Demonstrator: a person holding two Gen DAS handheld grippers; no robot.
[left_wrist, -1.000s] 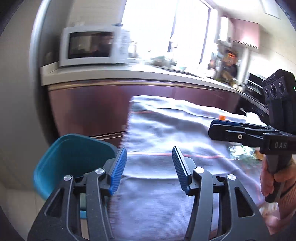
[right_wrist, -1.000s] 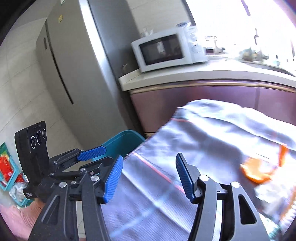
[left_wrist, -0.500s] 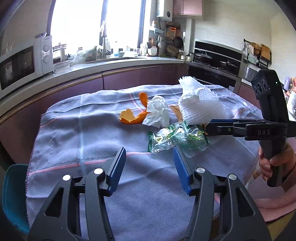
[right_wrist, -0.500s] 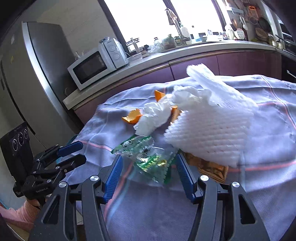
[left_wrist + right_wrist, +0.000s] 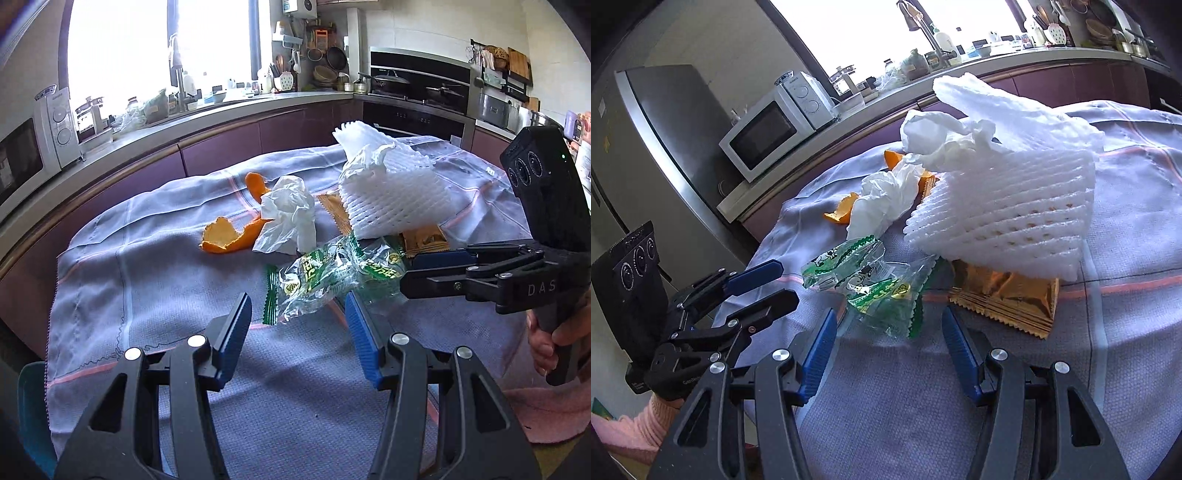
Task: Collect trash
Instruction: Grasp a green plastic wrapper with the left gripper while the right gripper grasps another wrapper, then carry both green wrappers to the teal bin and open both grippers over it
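Both grippers have swung from the bin side to face the trash: left gripper (image 5: 297, 325) and right gripper (image 5: 888, 341) half open, fingers empty, green wrapper (image 5: 325, 273) just ahead on the cloth-covered surface (image 5: 147, 266).

Microwave (image 5: 768, 131) on counter (image 5: 960, 70) beside fridge (image 5: 672, 122)
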